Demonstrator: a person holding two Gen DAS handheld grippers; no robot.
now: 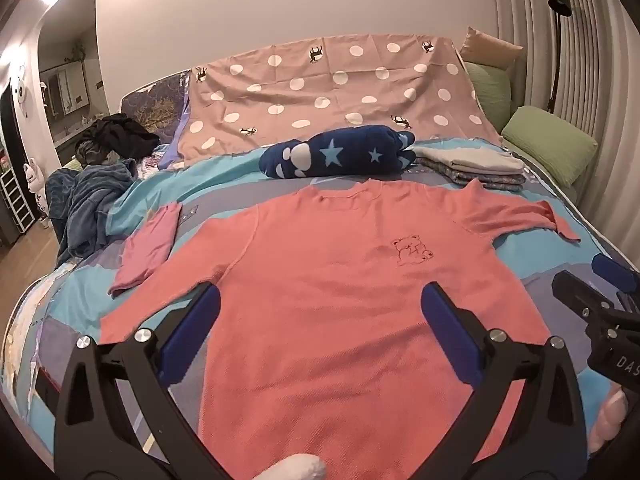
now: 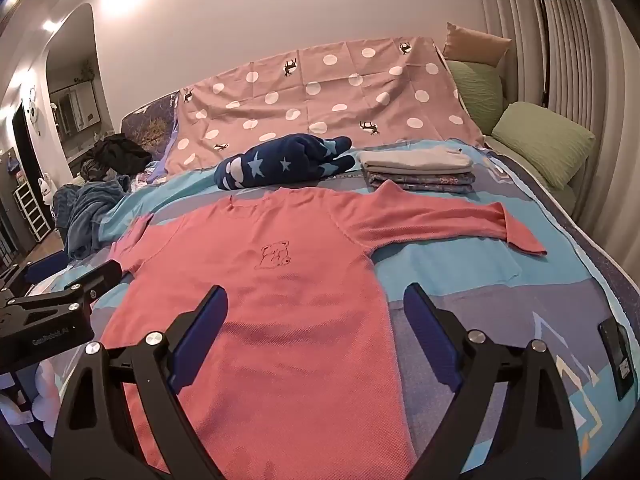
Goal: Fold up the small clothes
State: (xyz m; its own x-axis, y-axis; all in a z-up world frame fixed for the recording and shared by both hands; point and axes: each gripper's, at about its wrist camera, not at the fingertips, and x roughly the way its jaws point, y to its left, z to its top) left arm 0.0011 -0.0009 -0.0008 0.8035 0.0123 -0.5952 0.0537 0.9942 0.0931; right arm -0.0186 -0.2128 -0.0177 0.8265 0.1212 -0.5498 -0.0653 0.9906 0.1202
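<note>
The left gripper (image 1: 320, 308) hangs over the lower body of the shirt (image 1: 340, 280) with its jaws spread wide and nothing between them; the right gripper (image 2: 316, 308) is equally agape and empty, poised over the shirt's right edge where pink knit meets the bedspread (image 2: 480, 280). The shirt lies face up and nearly flat in the middle of the bed, collar away from the tools, a small bear motif (image 1: 412, 250) on the chest. Its right sleeve (image 2: 460, 224) stretches out sideways with the cuff turned over, while the left sleeve (image 1: 148, 252) runs out to the other side and looks partly doubled on itself. The fabric reads as a light, soft waffle knit: it should drape and sag rather than hold a crease, and may drag on the cover instead of sliding. Pinching a single layer at the hem corners, or at a shoulder seam and cuff, looks the safest hold. Beyond the collar sit a starred navy bundle (image 1: 336, 156) and a folded stack (image 2: 420, 172), well apart from the tools.
</note>
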